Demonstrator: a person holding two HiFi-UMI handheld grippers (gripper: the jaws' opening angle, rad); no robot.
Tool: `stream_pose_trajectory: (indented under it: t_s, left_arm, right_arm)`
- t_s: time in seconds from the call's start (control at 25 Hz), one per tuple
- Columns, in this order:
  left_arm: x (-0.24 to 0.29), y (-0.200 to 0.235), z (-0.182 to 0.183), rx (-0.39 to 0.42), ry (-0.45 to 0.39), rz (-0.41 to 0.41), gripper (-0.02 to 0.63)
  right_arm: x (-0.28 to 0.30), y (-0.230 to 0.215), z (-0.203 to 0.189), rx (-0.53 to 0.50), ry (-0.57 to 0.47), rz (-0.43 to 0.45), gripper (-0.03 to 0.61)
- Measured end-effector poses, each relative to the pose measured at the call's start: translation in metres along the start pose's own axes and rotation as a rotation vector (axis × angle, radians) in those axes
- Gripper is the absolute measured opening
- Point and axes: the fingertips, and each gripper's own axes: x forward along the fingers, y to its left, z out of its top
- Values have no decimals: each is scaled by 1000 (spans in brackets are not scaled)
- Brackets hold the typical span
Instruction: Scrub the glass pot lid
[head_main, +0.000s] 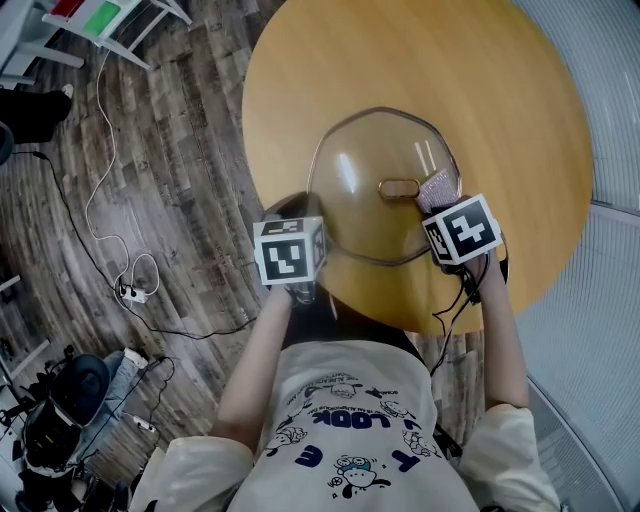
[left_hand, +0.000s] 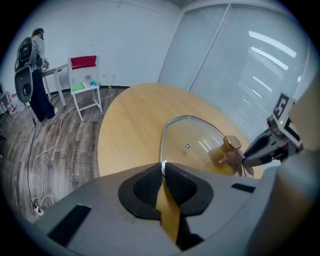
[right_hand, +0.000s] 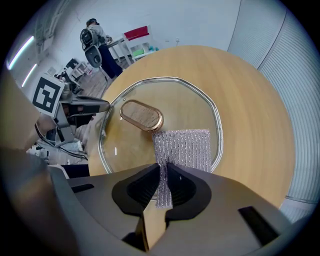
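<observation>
A glass pot lid (head_main: 372, 165) with a steel rim and a copper-coloured oval handle (head_main: 399, 188) lies on the round wooden table (head_main: 500, 90). My left gripper (left_hand: 162, 167) is shut on the lid's near rim (left_hand: 162, 145), pinning its edge between the pads. My right gripper (right_hand: 163, 172) is shut on a silvery mesh scrubbing cloth (right_hand: 183, 148), which is spread flat on the glass just right of the handle (right_hand: 141, 114). In the head view the cloth (head_main: 436, 187) shows beside the handle, ahead of the right gripper (head_main: 445, 215).
The table edge runs close to the person's body. Wooden floor with trailing cables (head_main: 120, 285) lies to the left. A white chair (left_hand: 85, 80) and a person with a backpack (left_hand: 30, 60) stand far back. Frosted glass walls (left_hand: 240, 55) close the right side.
</observation>
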Motion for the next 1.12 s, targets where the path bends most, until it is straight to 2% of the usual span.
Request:
stream_pose_trajectory:
  t_s: [0.28, 1.12]
  left_arm:
    - [-1, -4, -4, 3, -7, -8, 31]
    - [-4, -3, 0, 0, -18, -25, 31]
  right_arm:
    - [0, 11, -13, 26, -8, 31, 61]
    - [-1, 42, -20, 94, 12, 82, 61]
